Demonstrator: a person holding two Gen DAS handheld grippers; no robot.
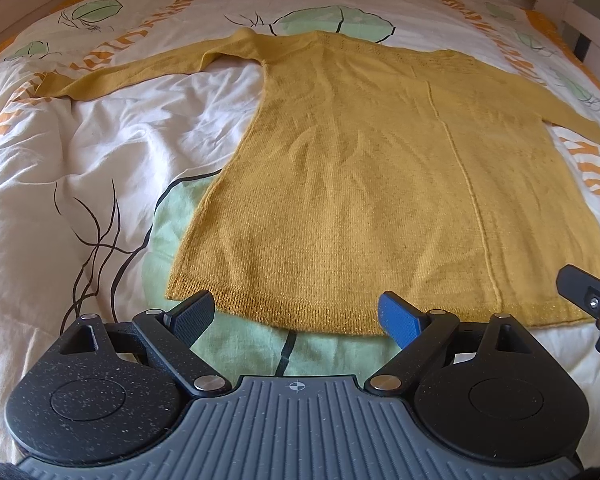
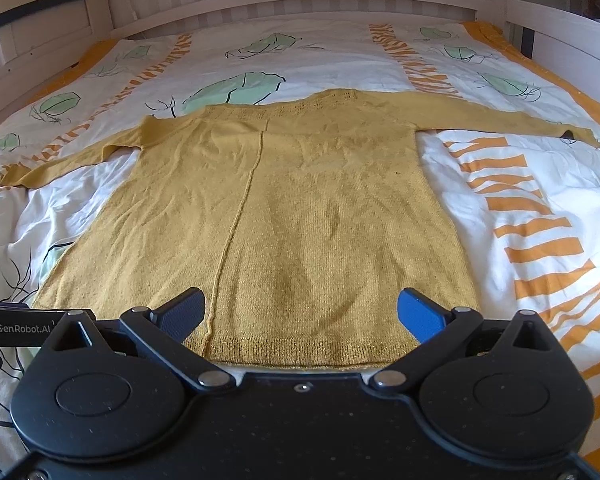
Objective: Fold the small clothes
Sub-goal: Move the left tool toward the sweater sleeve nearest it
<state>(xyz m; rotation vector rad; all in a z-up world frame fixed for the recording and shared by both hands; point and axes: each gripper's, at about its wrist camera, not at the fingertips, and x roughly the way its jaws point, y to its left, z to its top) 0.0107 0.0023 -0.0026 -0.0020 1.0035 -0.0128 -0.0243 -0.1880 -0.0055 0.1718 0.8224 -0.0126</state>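
The ribbed hem (image 2: 300, 354) of the mustard knit sweater (image 1: 380, 184), spread flat on the duvet (image 1: 80, 152), lies between the wide-open left gripper (image 1: 296, 314) and right gripper (image 2: 302, 312), so folding looks unstarted: next, pinch both hem corners.

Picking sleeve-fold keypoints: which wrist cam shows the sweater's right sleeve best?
Right wrist view: the right sleeve of the yellow sweater lies stretched out, visible shoulder to cuff. In the left wrist view that sleeve runs to the frame edge, cuff cut off.
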